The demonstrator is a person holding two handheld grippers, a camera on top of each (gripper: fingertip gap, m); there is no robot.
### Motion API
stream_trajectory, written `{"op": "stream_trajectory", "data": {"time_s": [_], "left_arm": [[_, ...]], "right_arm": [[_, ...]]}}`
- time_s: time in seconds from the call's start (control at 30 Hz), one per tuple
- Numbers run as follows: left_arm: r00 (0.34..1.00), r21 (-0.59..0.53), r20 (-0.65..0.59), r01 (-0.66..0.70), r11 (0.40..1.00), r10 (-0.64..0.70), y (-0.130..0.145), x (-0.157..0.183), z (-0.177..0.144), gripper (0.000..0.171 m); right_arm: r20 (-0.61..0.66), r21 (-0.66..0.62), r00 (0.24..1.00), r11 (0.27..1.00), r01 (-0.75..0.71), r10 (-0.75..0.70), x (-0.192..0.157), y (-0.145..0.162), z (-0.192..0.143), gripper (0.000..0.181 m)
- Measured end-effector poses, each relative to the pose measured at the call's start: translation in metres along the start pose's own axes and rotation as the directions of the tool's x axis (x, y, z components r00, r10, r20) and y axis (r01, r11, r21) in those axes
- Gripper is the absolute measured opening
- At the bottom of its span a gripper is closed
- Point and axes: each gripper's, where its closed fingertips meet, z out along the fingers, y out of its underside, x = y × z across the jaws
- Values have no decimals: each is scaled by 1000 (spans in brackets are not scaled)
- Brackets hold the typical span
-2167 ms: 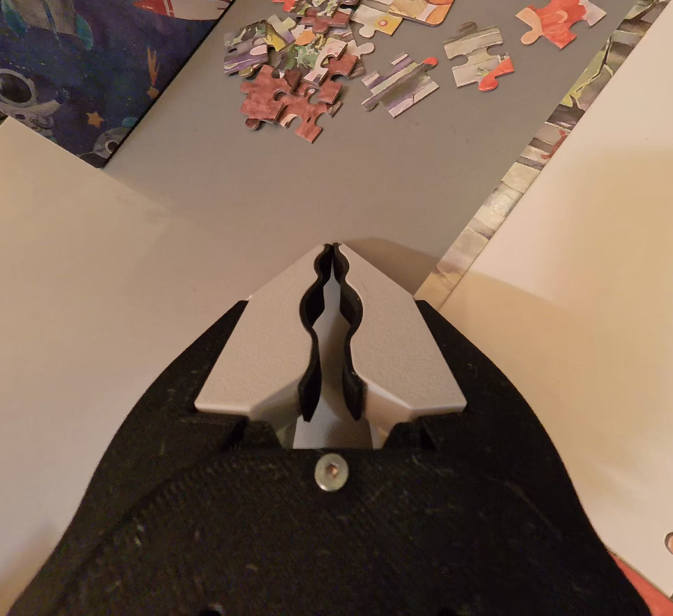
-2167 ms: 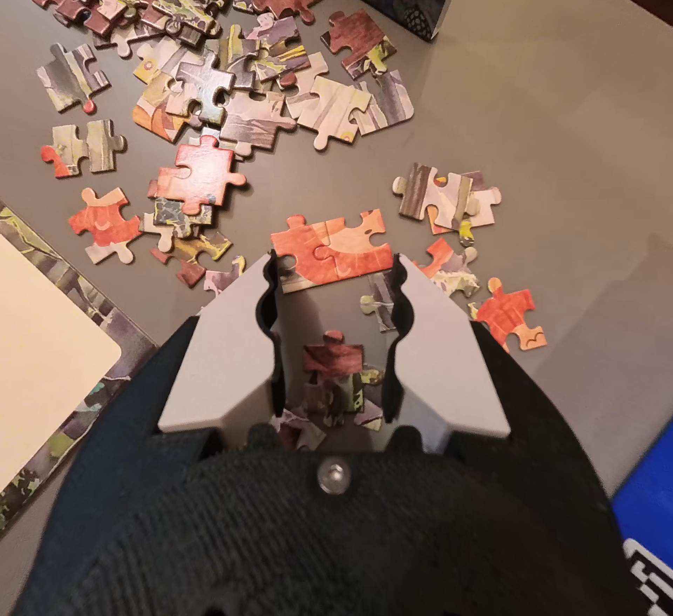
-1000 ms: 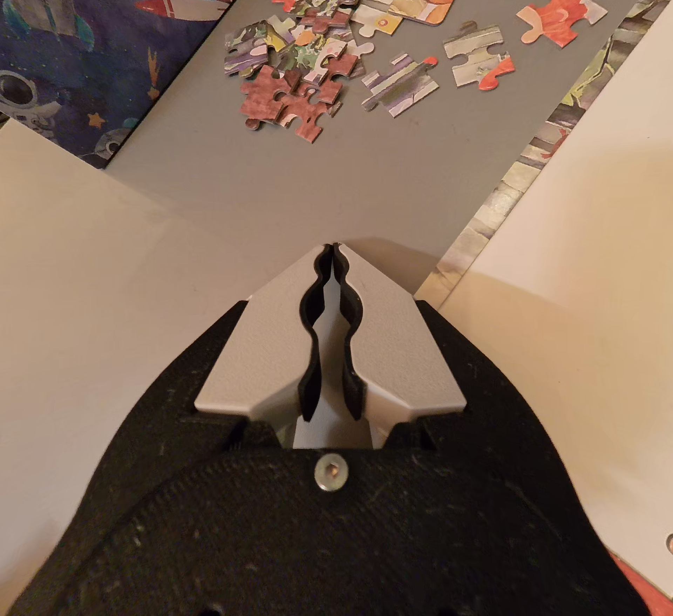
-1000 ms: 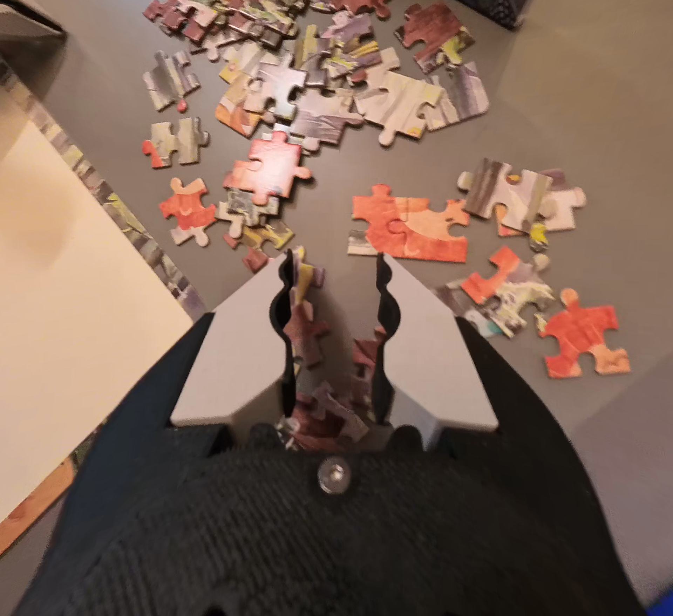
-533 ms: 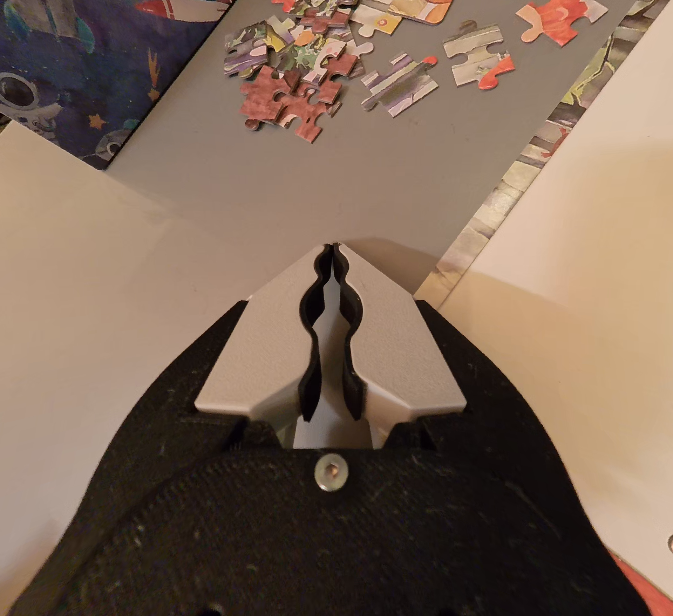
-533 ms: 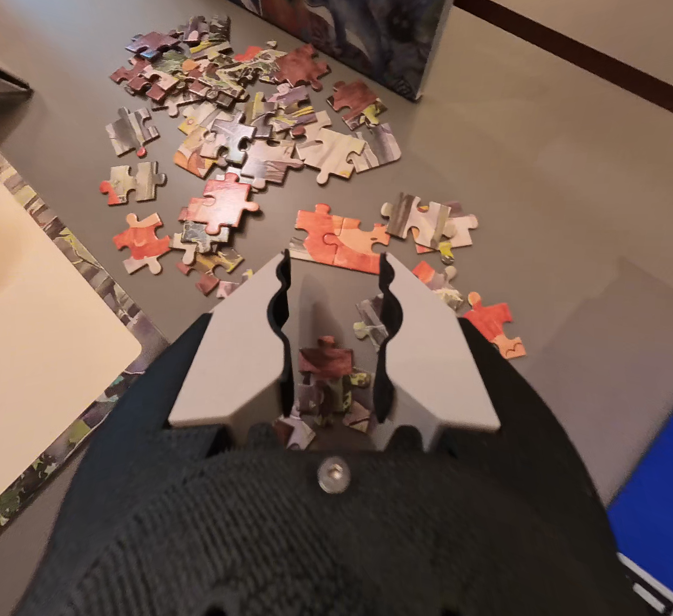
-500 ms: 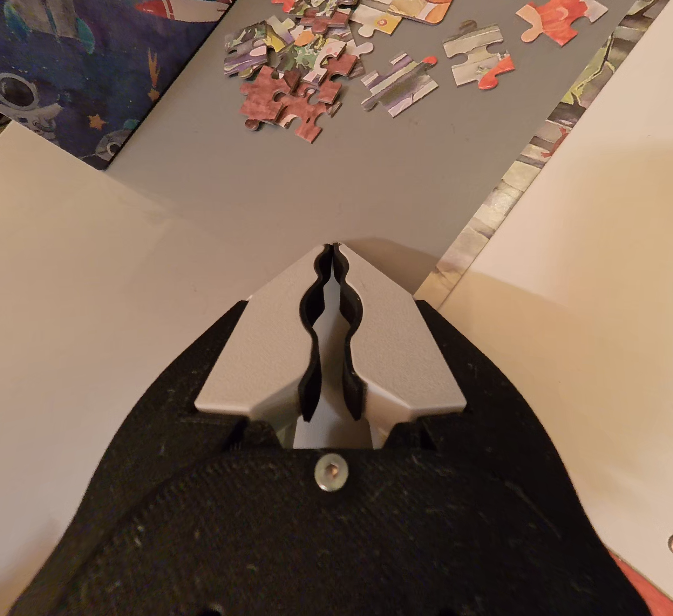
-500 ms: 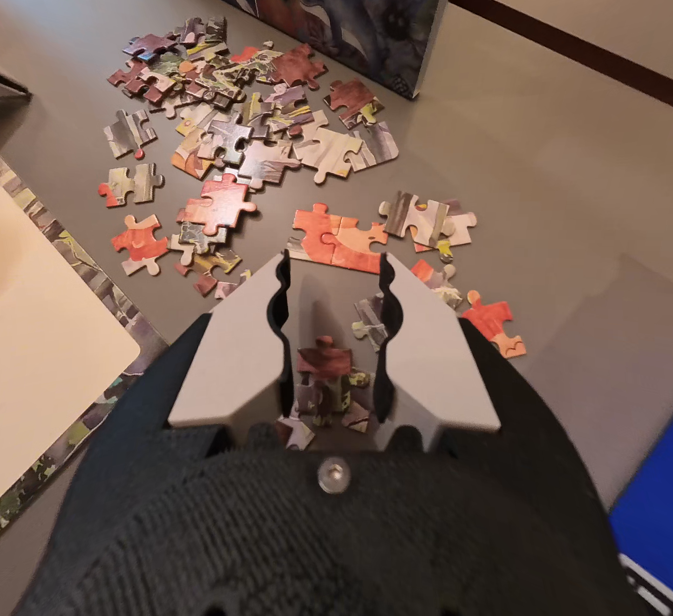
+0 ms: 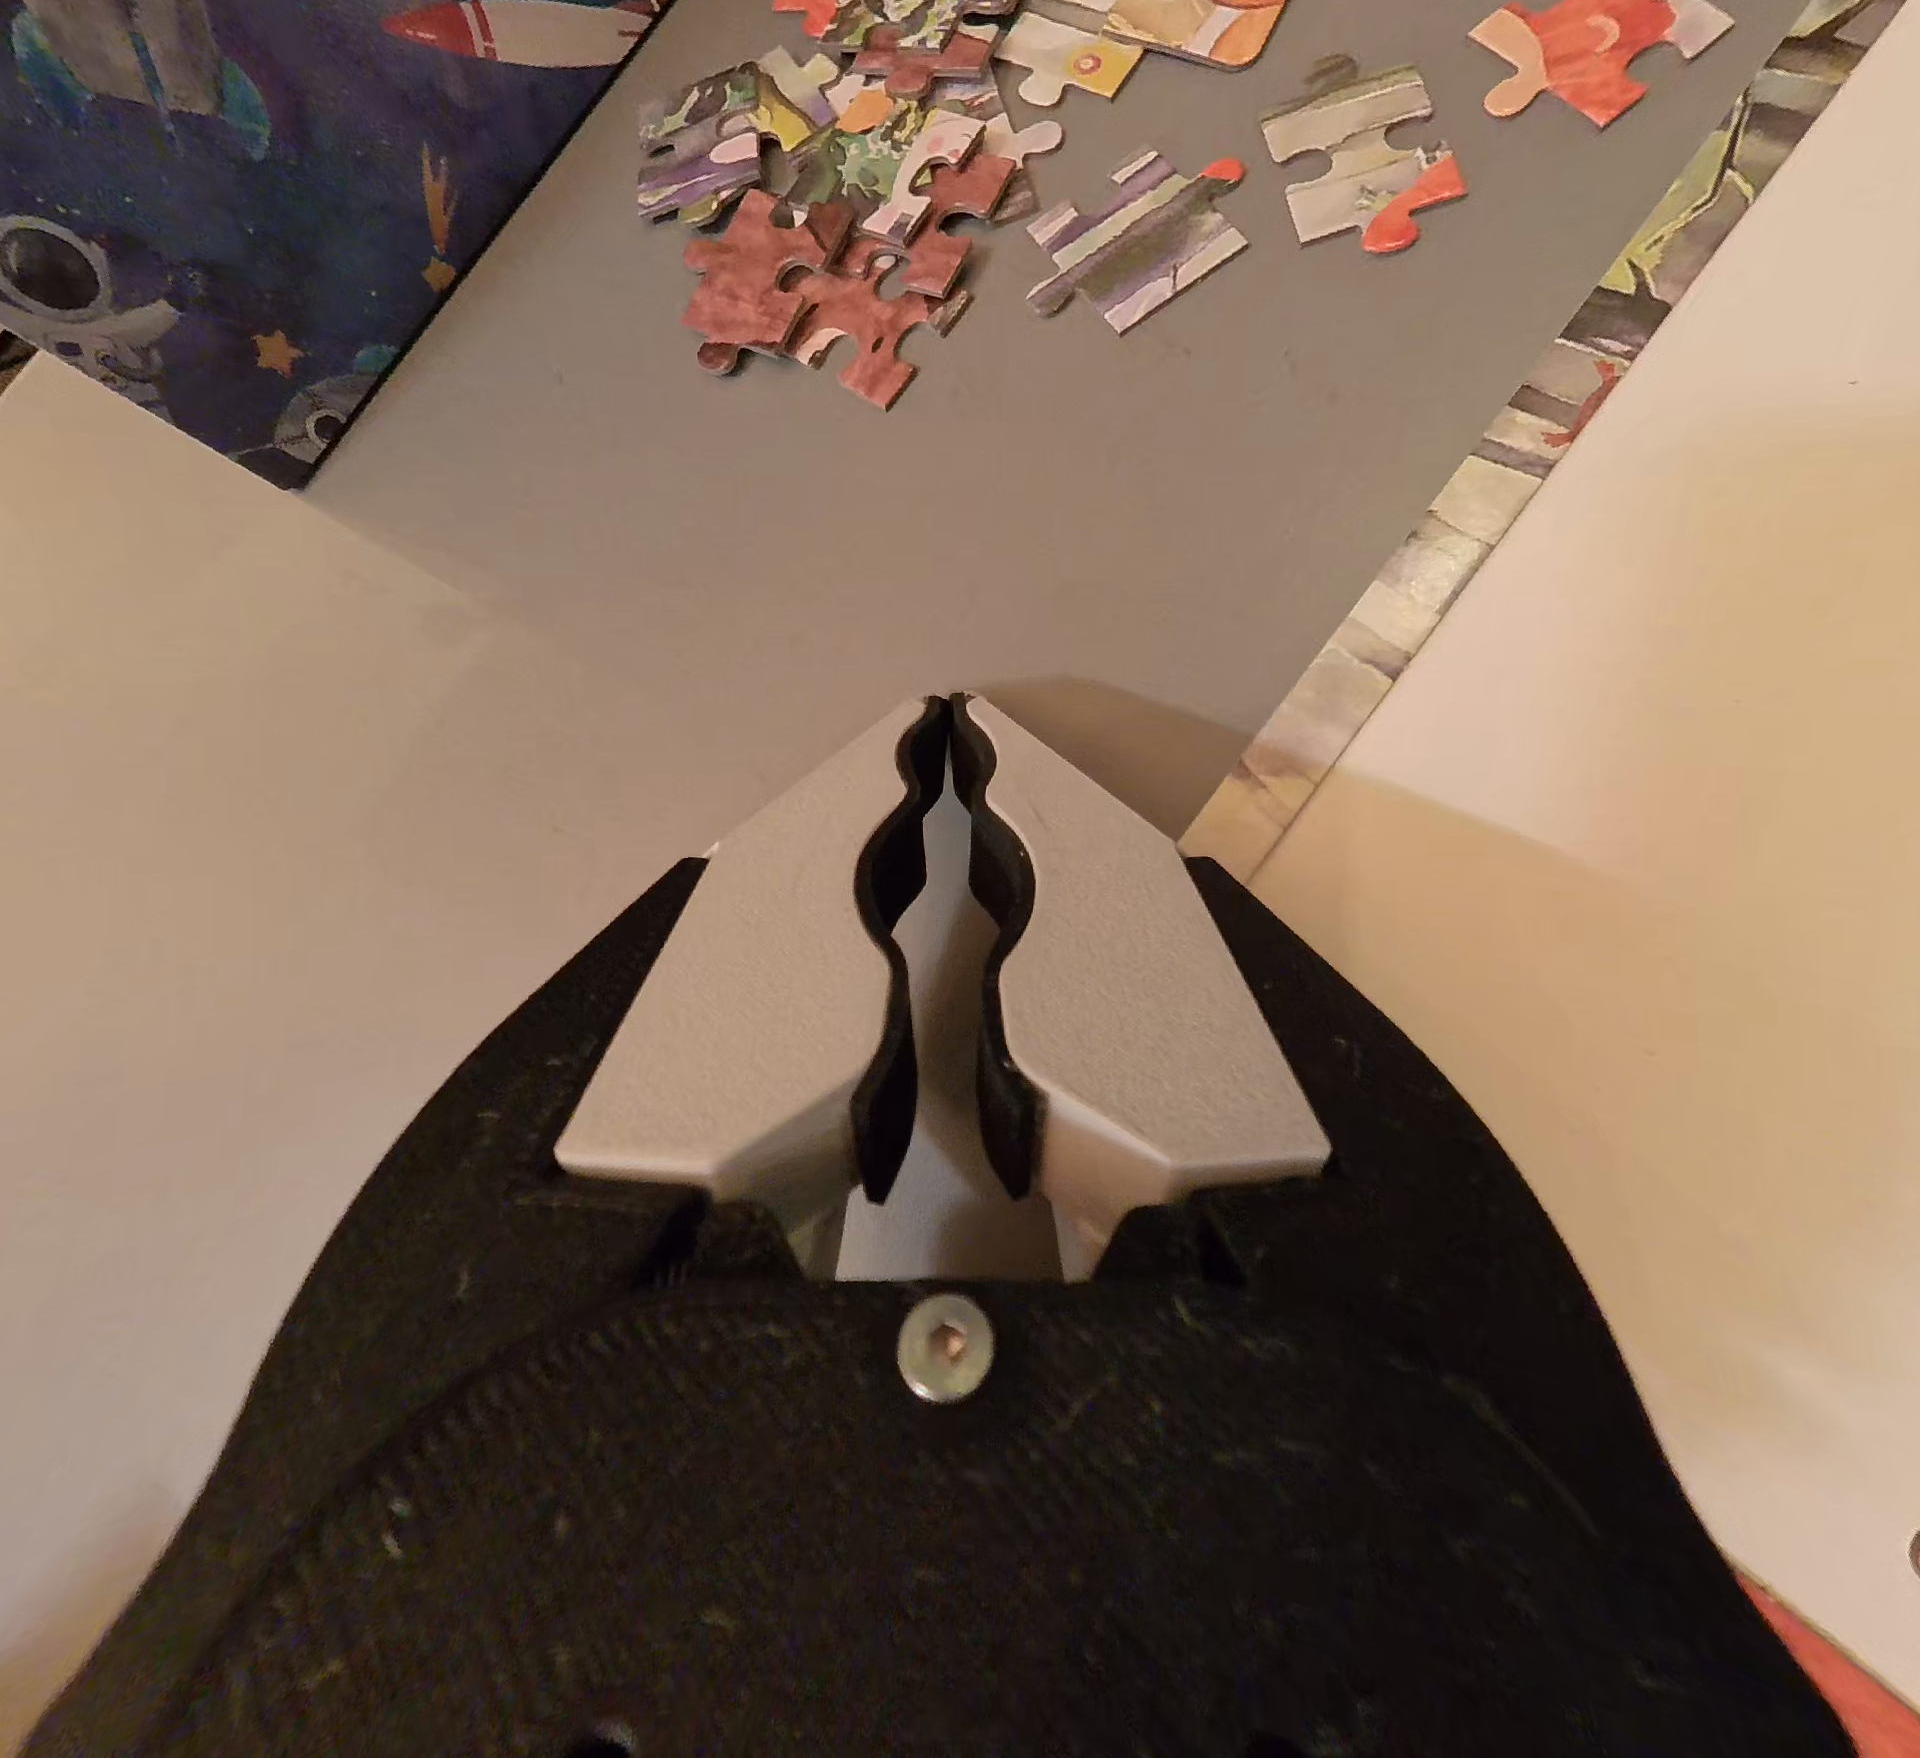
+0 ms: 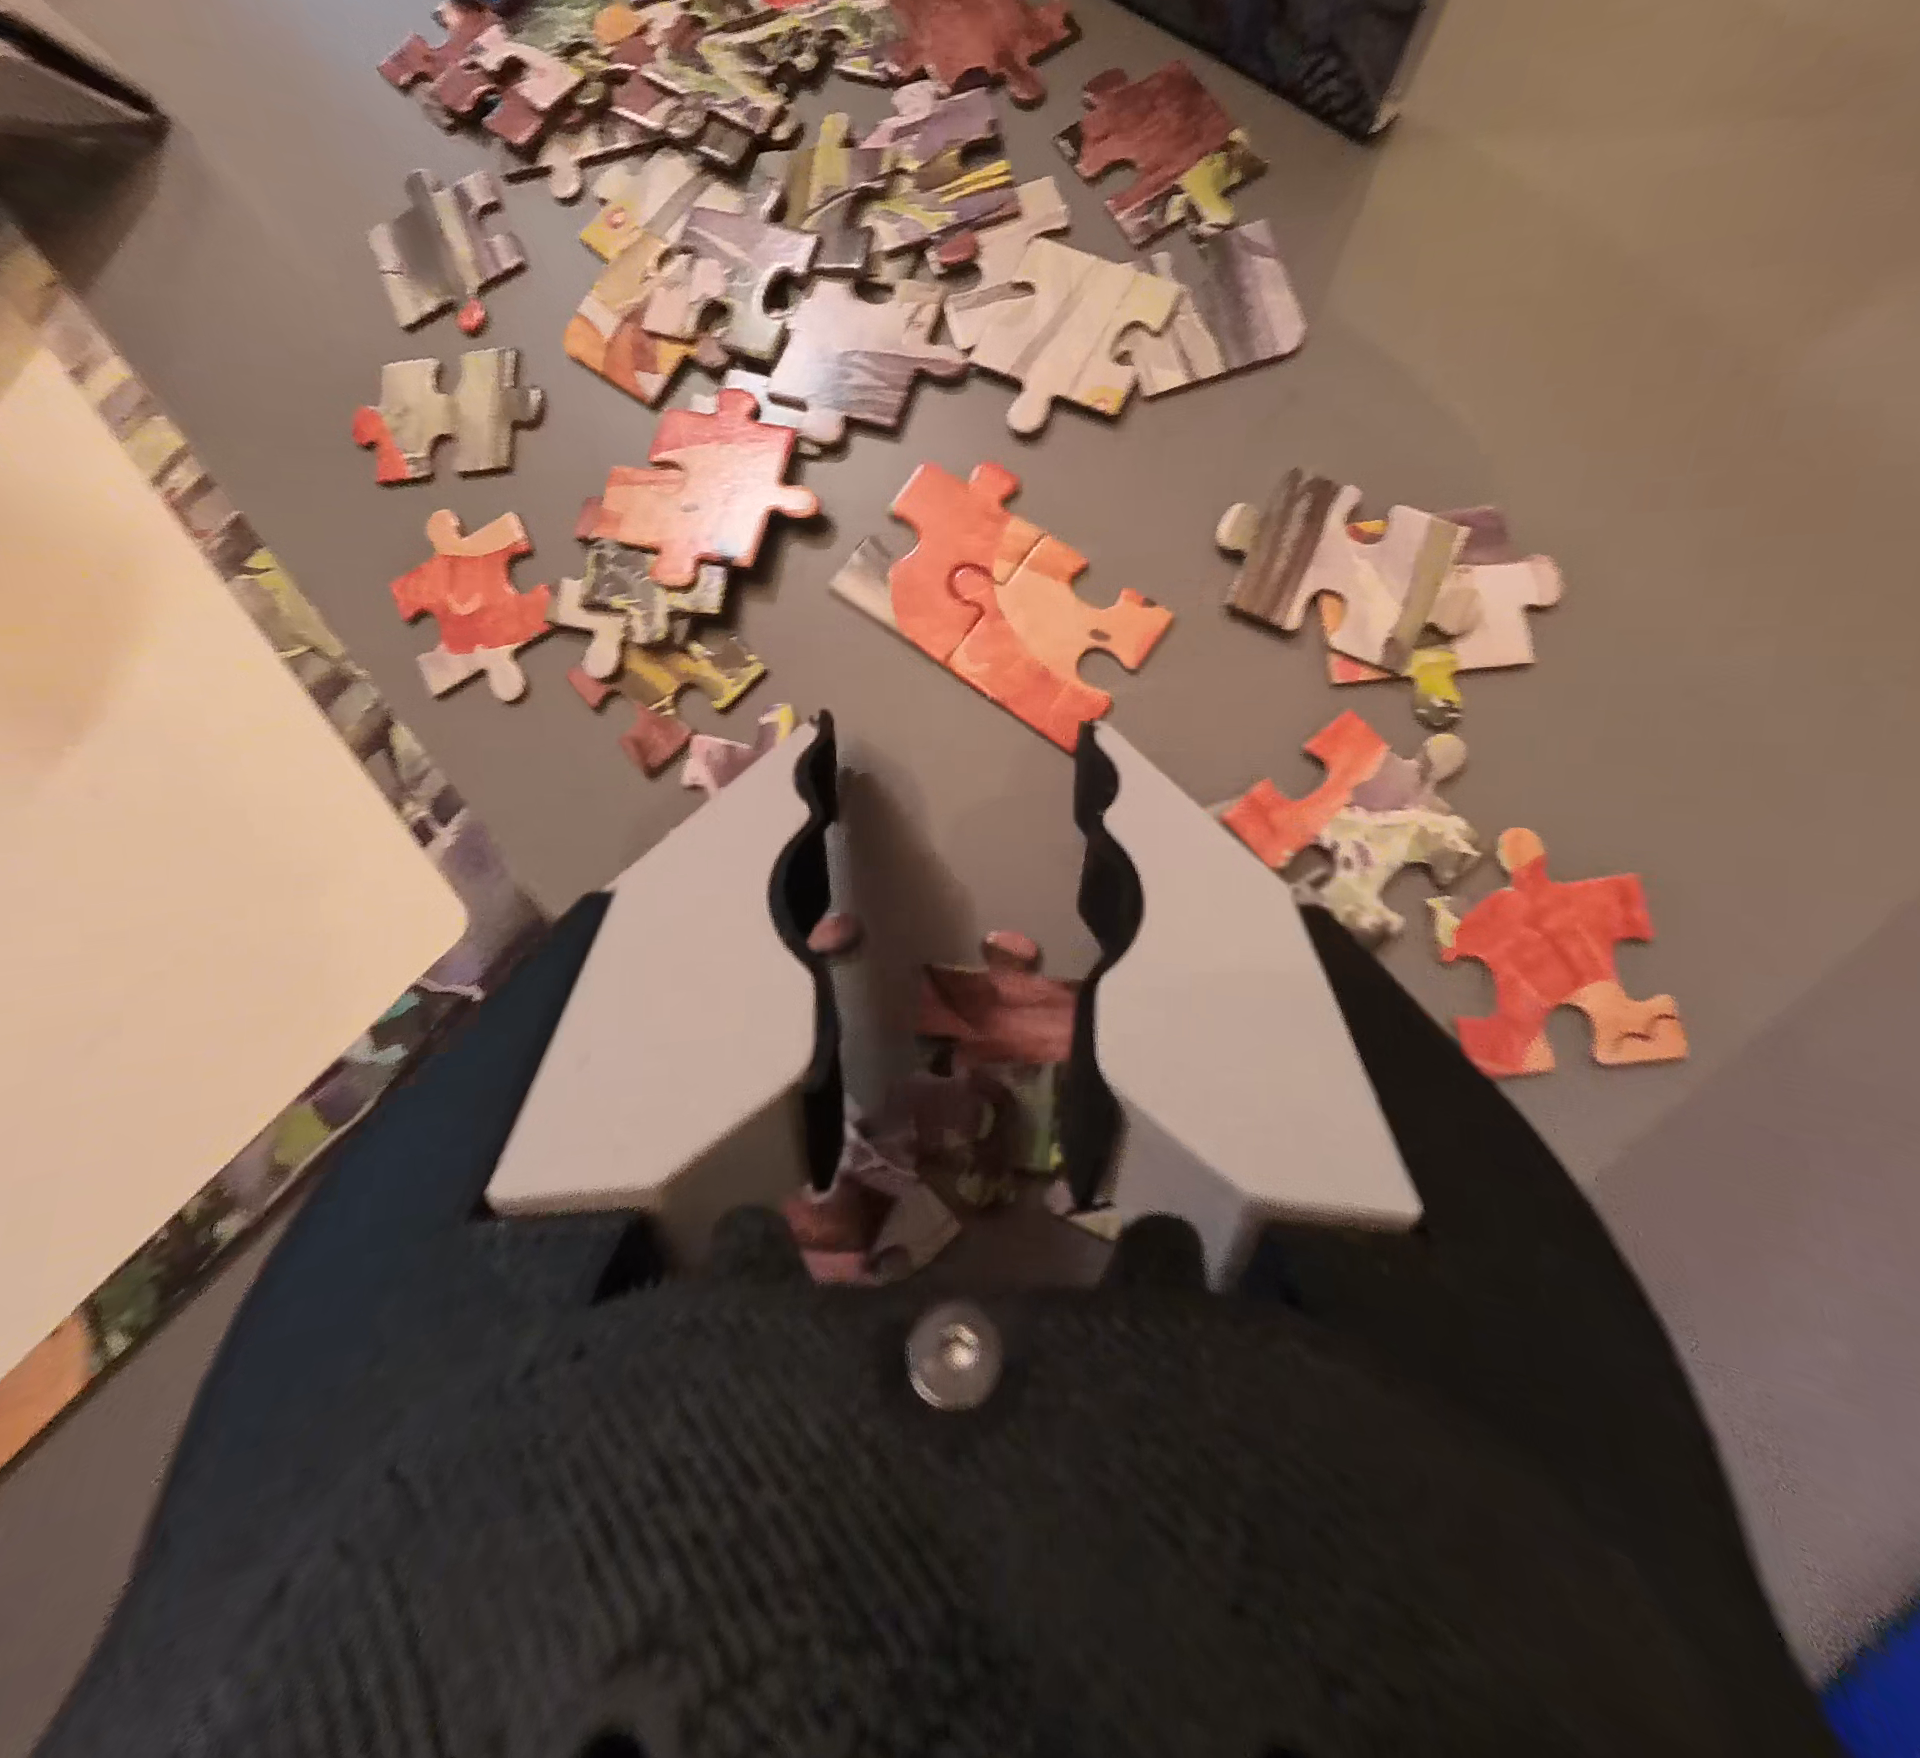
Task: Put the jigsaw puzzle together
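Grey tabletop point(image 10: 1558, 274): open right gripper point(image 10: 954, 742) hovering over scattered cardboard puzzle pieces point(image 10: 790, 274), seemingly choosing; closed, empty left gripper point(image 9: 948, 700) waiting aside.

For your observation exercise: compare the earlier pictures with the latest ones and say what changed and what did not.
The right hand-held gripper swung about over the loose puzzle pieces and its open jaws narrowed slightly; it took hold of nothing. The left hand-held gripper stayed shut and motionless by the puzzle frame; no piece visibly moved.

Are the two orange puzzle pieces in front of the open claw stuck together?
Touching. The right wrist view shows the two orange pieces locked tab into notch, no gap between them, beyond the right claw.
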Motion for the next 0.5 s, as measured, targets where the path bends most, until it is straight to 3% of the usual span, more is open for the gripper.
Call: {"op": "stream_trajectory", "data": {"time_s": [0.17,0.27,0.33,0.4,0.5], "left_arm": [[1000,0,-1,1,1000,-1,0,0,0,1],[1000,0,-4,4,1000,-4,0,0,0,1],[1000,-1,-12,15,1000,-15,0,0,0,1],[999,-1,-22,32,999,-32,0,-1,0,2],[999,-1,-28,38,999,-38,0,-1,0,3]], "right_arm": [[-22,42,998,997,57,-56,-1,-9,-3,45],[-69,66,980,979,191,-187,2,-19,0,46],[-103,-5,948,953,302,-301,8,-23,3,49],[-44,-100,914,913,397,-402,4,-23,5,51],[172,-229,869,839,494,-465,-13,-15,9,57]]}}
